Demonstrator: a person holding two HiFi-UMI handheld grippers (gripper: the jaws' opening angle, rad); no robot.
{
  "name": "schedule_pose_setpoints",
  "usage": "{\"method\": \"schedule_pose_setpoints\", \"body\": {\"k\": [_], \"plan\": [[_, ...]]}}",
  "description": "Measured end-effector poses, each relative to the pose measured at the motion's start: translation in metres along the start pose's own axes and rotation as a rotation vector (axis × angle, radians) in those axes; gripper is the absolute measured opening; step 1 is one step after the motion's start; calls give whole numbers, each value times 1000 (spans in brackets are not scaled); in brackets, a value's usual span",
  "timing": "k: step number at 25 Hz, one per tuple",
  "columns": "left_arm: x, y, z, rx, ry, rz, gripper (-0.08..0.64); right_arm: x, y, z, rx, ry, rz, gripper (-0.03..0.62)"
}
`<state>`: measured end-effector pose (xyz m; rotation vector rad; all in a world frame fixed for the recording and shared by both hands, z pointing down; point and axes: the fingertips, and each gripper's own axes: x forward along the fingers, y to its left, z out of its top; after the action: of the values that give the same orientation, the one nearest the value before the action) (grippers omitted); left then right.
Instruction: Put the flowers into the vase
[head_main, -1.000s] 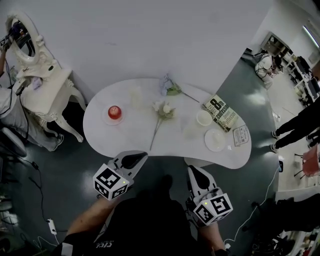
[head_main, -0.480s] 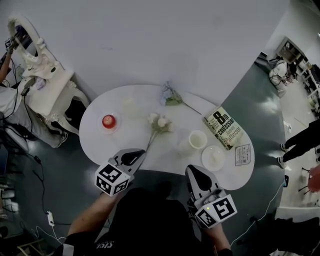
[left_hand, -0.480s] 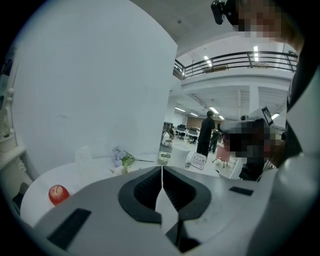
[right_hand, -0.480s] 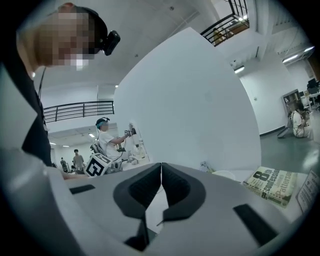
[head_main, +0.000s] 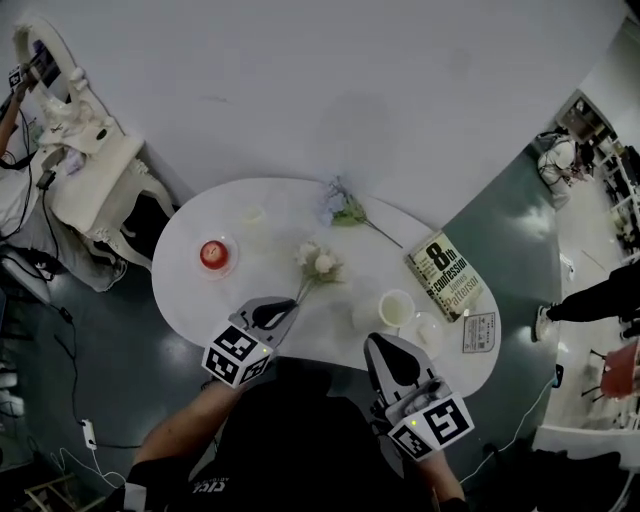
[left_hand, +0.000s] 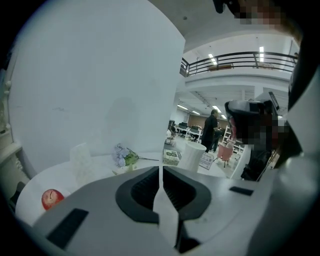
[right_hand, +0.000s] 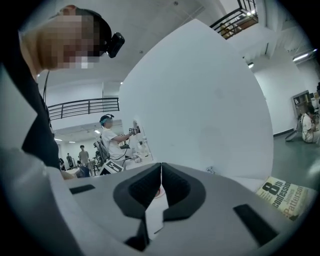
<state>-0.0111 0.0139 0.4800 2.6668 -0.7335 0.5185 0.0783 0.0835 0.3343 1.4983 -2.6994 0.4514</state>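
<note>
A white flower lies in the middle of the white table, its stem pointing at me. A pale blue flower lies at the far edge. A white ribbed vase stands at the front right, and a clear textured glass at the back left. My left gripper is shut and empty, its tips close to the white flower's stem end. My right gripper is shut and empty at the table's near edge, just in front of the vase.
A red apple sits on a small plate at the table's left. A book, a small white dish and a card lie at the right. An ornate white side table stands at the left. People stand in the background.
Both grippers have moved forward to the table's near edge, the left one reaching the white flower's stem end. The head view has closed in on the table. Both stay shut.
</note>
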Motion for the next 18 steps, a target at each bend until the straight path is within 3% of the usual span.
{"method": "schedule_pose_setpoints", "body": {"k": [3, 8, 13, 18], "plan": [[11, 7, -2, 27, 26, -21, 14, 16, 6, -4, 4, 32, 20, 25], [27, 24, -8, -10, 54, -14, 14, 23, -5, -10, 34, 43, 29, 25], [44, 39, -7, -49, 78, 25, 14, 22, -36, -9, 40, 46, 48, 25], [52, 45, -16, -57, 124, 45, 16, 11, -74, -3, 50, 26, -5, 25]]}}
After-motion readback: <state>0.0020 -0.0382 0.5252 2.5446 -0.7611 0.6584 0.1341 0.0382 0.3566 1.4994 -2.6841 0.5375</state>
